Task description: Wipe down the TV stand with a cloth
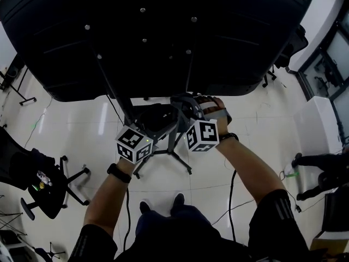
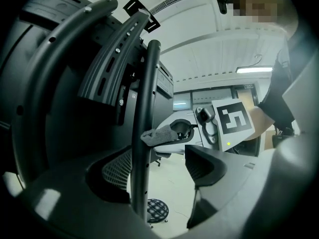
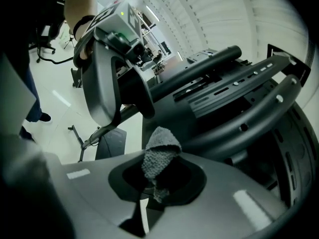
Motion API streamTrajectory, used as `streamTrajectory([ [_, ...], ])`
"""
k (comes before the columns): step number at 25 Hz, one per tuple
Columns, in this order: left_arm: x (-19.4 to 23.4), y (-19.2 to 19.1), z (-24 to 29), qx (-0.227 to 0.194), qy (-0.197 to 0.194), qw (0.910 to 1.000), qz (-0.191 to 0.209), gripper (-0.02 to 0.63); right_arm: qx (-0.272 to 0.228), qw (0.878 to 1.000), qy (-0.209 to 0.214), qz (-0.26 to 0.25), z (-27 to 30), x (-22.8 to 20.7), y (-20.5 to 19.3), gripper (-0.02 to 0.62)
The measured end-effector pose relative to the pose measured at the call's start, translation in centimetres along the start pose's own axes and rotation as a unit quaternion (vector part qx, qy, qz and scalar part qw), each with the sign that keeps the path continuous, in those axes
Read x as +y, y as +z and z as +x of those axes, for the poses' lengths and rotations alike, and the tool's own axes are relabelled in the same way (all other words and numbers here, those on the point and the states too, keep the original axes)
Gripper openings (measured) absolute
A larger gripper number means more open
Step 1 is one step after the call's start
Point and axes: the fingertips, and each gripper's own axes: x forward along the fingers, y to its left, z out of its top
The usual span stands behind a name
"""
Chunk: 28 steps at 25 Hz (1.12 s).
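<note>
The black TV stand's upright pole (image 2: pixel 143 133) rises behind the large dark TV back (image 1: pixel 158 37). In the left gripper view this pole runs between my left gripper's (image 2: pixel 159 171) jaws, close to the left one, and the jaws stand apart. My right gripper (image 3: pixel 158 176) is shut on a grey cloth (image 3: pixel 159 153). The cloth (image 2: pixel 162 133) is pressed against the pole's side. In the head view both grippers meet at the pole (image 1: pixel 175 125) under the TV, the left gripper (image 1: pixel 152 125) beside the right gripper (image 1: pixel 186 107). The cloth is hard to make out there.
The stand's slotted brackets (image 3: pixel 239 83) and curved bars (image 3: pixel 254 116) crowd the space around the pole. Its legs (image 1: pixel 180 160) spread on the white floor above my feet (image 1: pixel 161 203). An office chair (image 1: pixel 49 184) stands left; cables trail across the floor; another person (image 1: pixel 322 168) is at right.
</note>
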Motion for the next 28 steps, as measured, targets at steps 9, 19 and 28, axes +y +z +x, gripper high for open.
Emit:
streamTrajectory([
  [9, 0.5, -6.6, -0.2, 0.032, 0.000, 0.9991, -0.026, 0.356, 0.017, 0.999, 0.044, 0.017, 2.9, 6.8, -2.2, 0.046],
  [19, 2.2, -15.8, 0.2, 0.086, 0.005, 0.9950, -0.051, 0.356, 0.037, 0.994, 0.097, 0.045, 7.1, 15.5, -5.4, 0.044],
  [28, 3.9, -24.4, 0.7, 0.128, 0.009, 0.9887, -0.077, 0.357, 0.061, 0.984, 0.148, 0.074, 11.0, 23.7, -8.6, 0.044],
])
